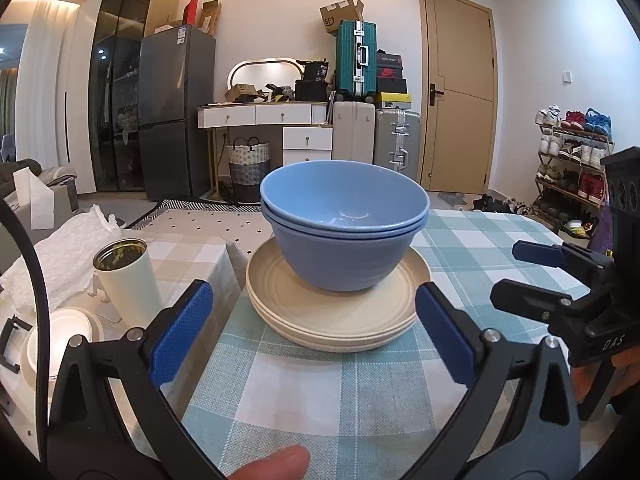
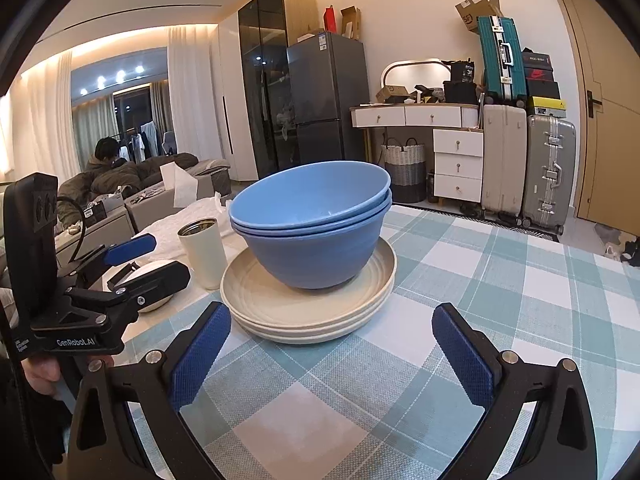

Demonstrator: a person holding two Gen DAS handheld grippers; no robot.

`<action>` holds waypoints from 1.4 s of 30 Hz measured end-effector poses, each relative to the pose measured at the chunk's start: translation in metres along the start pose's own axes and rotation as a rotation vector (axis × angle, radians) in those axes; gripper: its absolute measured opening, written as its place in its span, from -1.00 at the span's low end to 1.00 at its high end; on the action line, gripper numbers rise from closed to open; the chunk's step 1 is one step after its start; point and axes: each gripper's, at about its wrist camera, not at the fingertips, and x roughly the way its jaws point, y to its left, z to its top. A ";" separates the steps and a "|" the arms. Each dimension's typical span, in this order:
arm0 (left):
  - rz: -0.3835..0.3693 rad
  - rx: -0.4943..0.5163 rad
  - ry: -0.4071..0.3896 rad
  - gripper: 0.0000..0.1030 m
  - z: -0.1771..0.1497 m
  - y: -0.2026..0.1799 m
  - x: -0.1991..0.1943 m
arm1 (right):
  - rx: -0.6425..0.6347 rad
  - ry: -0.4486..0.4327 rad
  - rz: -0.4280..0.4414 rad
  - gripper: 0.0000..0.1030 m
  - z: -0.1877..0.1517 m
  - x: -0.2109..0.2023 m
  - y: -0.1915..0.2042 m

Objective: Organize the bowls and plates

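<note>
Two nested blue bowls (image 1: 344, 236) stand on a stack of cream plates (image 1: 340, 316) on the checked tablecloth. In the right wrist view the bowls (image 2: 312, 232) and plates (image 2: 308, 308) show the same way. My left gripper (image 1: 316, 332) is open and empty, its blue pads a little short of the plates' near rim. My right gripper (image 2: 334, 352) is open and empty, also just short of the plates. The right gripper shows at the right of the left view (image 1: 520, 276); the left one shows at the left of the right view (image 2: 160, 260).
A white tumbler (image 1: 128, 276) stands left of the plates, with a white lid (image 1: 60, 332) and crumpled white wrap (image 1: 60, 248) beside it. The teal checked tablecloth (image 1: 480, 256) spreads right and near. Behind are a fridge, a dresser, suitcases and a shoe rack.
</note>
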 end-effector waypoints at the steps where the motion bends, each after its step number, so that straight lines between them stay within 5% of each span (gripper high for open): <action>1: 0.003 0.005 -0.003 0.96 -0.001 -0.001 0.000 | -0.008 -0.006 -0.006 0.99 -0.002 -0.001 0.000; 42: 0.005 -0.022 -0.022 0.96 -0.010 0.005 -0.001 | -0.036 -0.066 -0.003 0.99 -0.013 -0.016 -0.001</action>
